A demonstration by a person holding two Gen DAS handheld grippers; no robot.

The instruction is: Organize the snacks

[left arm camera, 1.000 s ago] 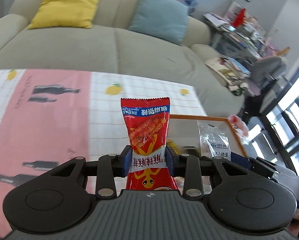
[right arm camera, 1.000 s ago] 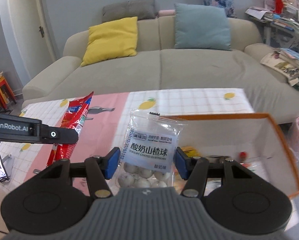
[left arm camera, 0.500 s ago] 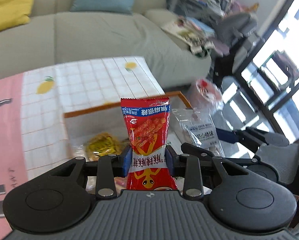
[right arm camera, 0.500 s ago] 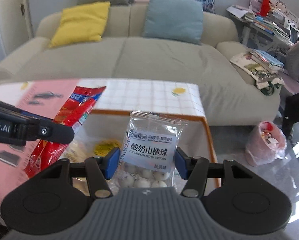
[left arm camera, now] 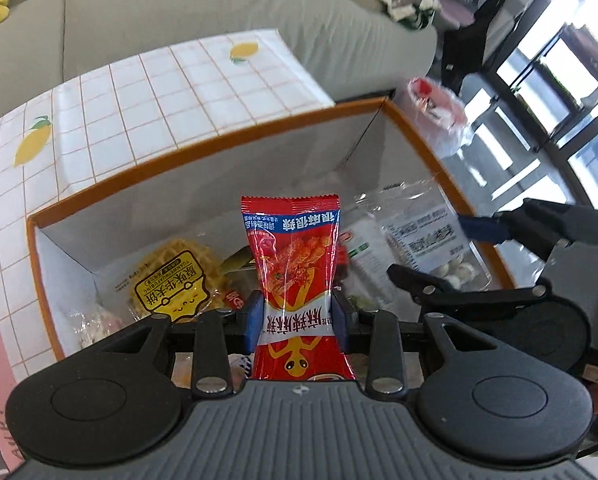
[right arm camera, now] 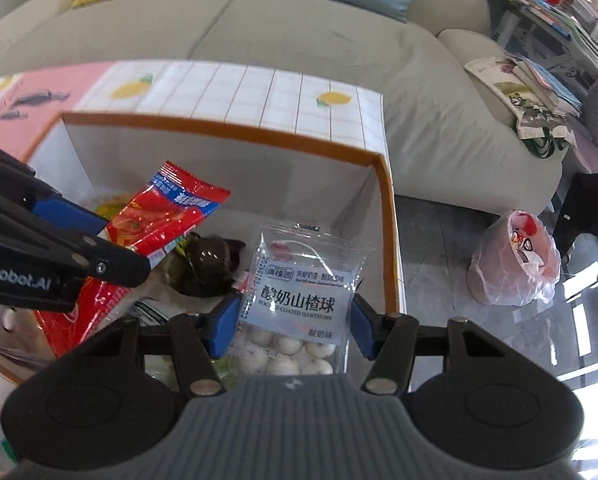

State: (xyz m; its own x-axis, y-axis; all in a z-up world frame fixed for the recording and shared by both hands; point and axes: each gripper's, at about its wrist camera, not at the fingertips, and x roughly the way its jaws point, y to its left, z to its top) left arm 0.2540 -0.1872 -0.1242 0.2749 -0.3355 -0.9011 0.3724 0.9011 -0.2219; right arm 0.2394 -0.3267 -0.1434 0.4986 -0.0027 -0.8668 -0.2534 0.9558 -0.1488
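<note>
My left gripper (left arm camera: pixel 297 318) is shut on a red spicy snack packet (left arm camera: pixel 295 264), held upright over the white box with the orange rim (left arm camera: pixel 203 152). My right gripper (right arm camera: pixel 293 322) is shut on a clear bag of yogurt-coated hawthorn balls (right arm camera: pixel 299 300), also above the box (right arm camera: pixel 387 208) near its right wall. In the left wrist view the right gripper (left arm camera: pixel 495 256) and its clear bag (left arm camera: pixel 435 248) hang at the right. From the right wrist view, the left gripper (right arm camera: pixel 83 240) and red packet (right arm camera: pixel 159 216) show at the left.
Inside the box lie a yellow waffle pack (left arm camera: pixel 171 284), a dark wrapped snack (right arm camera: pixel 207 264) and several other packets. The box stands at the edge of a table with a checked lemon cloth (left arm camera: pixel 159 92). Beyond are a grey sofa (right arm camera: pixel 299 32) and a pink plastic bag (right arm camera: pixel 515 256) on the floor.
Both grippers have swung right and down from above the tablecloth to over the open box, tilting downward. Each keeps its packet.
</note>
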